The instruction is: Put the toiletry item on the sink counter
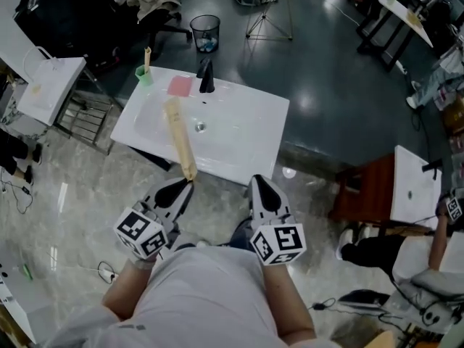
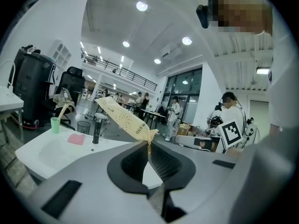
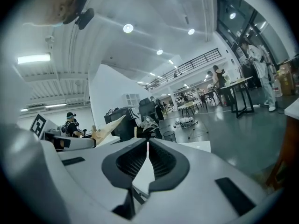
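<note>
A long beige toiletry tube (image 1: 180,138) sticks out over the white sink counter (image 1: 246,151). My left gripper (image 1: 190,182) is shut on its crimped near end. In the left gripper view the tube (image 2: 122,119) rises up and to the left from the closed left gripper (image 2: 149,146), above the counter (image 2: 42,153). My right gripper (image 1: 259,180) hovers beside it at the counter's near edge. In the right gripper view the right gripper (image 3: 147,146) is shut with nothing in it, and the tube (image 3: 108,129) shows at the left.
At the counter's far edge stand a black faucet (image 1: 206,76), a green cup (image 1: 144,73) with a stick in it and a pink pad (image 1: 179,85). The basin has a drain (image 1: 200,127). A mesh bin (image 1: 205,32) stands behind, and another white basin (image 1: 415,187) at the right.
</note>
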### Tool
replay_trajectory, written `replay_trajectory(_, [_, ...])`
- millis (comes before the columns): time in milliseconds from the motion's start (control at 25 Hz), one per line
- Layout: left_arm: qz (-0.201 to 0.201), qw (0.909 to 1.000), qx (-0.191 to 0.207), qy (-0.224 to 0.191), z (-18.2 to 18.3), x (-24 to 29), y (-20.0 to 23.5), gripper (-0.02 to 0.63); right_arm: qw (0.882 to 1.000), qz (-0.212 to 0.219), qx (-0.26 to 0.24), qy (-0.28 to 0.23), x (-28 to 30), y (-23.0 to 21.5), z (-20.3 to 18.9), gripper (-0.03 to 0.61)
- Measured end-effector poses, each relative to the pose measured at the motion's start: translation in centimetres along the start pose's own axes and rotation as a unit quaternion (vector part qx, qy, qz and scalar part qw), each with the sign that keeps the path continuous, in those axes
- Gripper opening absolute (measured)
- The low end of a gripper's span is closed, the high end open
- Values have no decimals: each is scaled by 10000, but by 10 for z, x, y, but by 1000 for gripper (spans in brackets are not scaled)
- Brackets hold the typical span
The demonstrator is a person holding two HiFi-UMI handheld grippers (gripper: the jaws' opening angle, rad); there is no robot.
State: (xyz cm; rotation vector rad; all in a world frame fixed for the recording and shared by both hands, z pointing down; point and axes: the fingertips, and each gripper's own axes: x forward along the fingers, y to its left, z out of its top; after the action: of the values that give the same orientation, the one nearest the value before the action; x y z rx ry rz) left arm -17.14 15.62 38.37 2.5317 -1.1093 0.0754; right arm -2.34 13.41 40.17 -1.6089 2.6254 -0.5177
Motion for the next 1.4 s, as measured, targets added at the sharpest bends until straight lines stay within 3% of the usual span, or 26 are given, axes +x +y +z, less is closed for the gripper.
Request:
replay_trajectory(720, [672, 9975, -199, 111, 29, 196, 10, 31, 9962, 816, 22, 309, 98, -164, 61, 25])
replay_trajectory(1160, [805, 9962, -248, 198, 44, 288, 2, 31, 9948, 895, 120, 465, 123, -248, 83, 25])
replay_trajectory(1400, [697, 9966, -340, 290, 35, 322, 12, 31, 9947, 869, 79, 550, 138, -269, 81, 25])
